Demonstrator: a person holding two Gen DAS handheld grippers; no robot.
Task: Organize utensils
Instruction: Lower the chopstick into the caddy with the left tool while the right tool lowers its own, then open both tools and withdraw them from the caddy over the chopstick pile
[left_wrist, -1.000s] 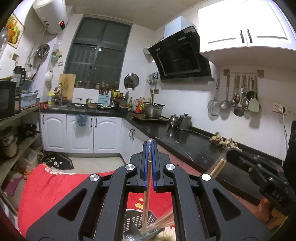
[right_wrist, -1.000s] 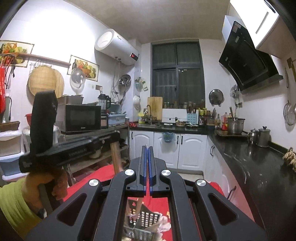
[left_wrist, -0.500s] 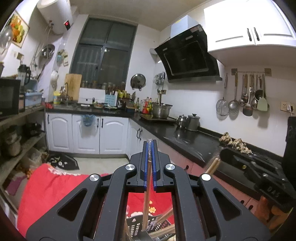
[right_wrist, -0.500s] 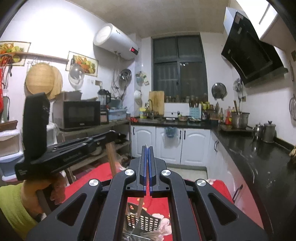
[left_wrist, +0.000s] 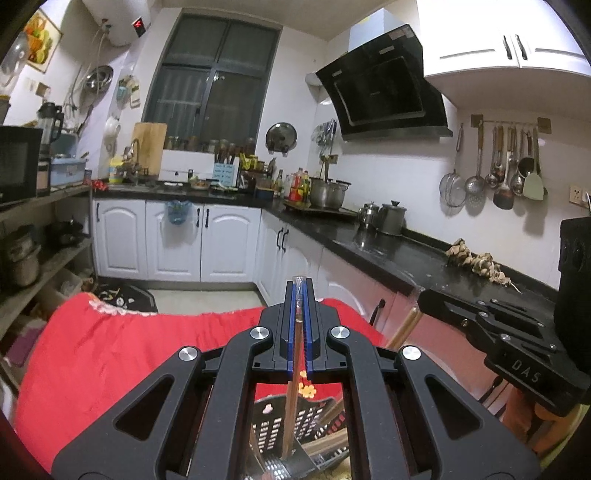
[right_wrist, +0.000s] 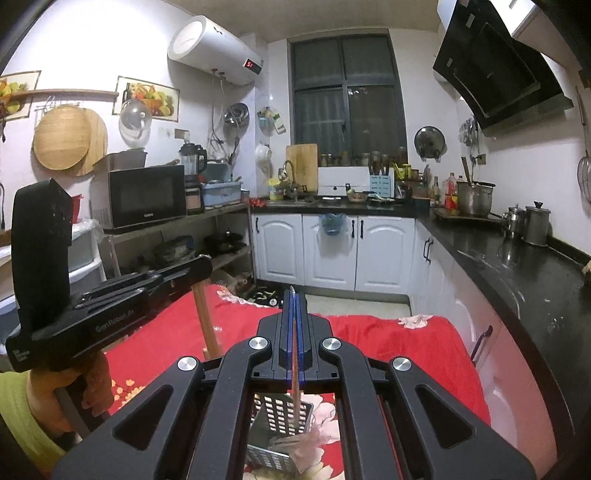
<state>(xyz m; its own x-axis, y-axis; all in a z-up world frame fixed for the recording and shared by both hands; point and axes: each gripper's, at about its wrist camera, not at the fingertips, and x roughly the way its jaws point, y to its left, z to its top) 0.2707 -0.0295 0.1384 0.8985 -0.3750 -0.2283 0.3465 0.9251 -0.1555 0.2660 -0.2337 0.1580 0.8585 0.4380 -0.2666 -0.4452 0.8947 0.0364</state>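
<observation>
My left gripper (left_wrist: 300, 291) is shut on a wooden chopstick (left_wrist: 291, 391) that hangs down into a black perforated utensil holder (left_wrist: 295, 424) on the red cloth. My right gripper (right_wrist: 294, 299) is shut on another thin wooden chopstick (right_wrist: 295, 391), held over a metal perforated utensil holder (right_wrist: 280, 417). In the right wrist view the left gripper (right_wrist: 110, 314) shows at the left with its chopstick (right_wrist: 207, 325) hanging below it. In the left wrist view the right gripper (left_wrist: 498, 332) shows at the right with chopstick ends (left_wrist: 404, 328) under it.
A red flowered cloth (left_wrist: 110, 350) covers the table. A black kitchen counter (left_wrist: 406, 254) with kettles runs along the right wall. White cabinets (right_wrist: 332, 251) stand at the back. A shelf with a microwave (right_wrist: 144, 199) is on the left.
Both grippers have lifted a little and tilted upward with their chopsticks. More of the two utensil holders shows below them.
</observation>
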